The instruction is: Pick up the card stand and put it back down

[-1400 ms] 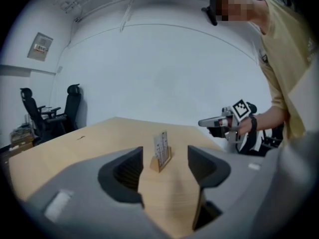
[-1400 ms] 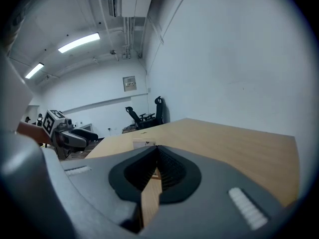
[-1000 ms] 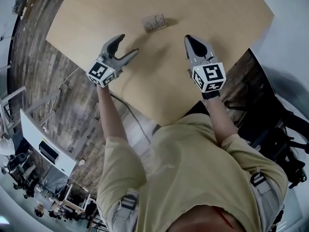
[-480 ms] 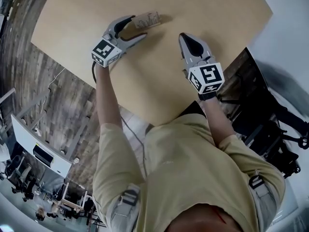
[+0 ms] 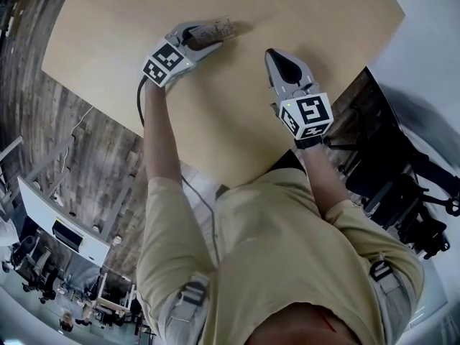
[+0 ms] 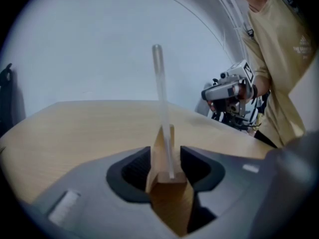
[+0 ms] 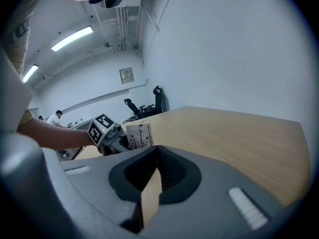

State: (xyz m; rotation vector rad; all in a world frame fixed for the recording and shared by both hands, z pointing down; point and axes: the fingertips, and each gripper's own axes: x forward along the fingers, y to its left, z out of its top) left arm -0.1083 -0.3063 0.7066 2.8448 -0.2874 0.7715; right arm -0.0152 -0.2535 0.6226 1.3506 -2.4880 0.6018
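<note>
L gripper (image 5: 203, 34) now at card stand (image 5: 219, 27) nr table (image 5: 316, 20) far edge, jaws just closing onto it; R gripper (image 5: 277, 57) clenched, empty; lift + set-down left.

A small card stand (image 5: 221, 29), made of a pale wooden base block with a clear plastic panel slotted into it and a white printed card behind the panel, is standing upright on the light wooden table (image 5: 323, 20). It is sitting well in from the near edge. The left gripper (image 5: 203, 36) is enclosing its base. The jaws have just been closing and are now pressing the wood on both sides.
</note>
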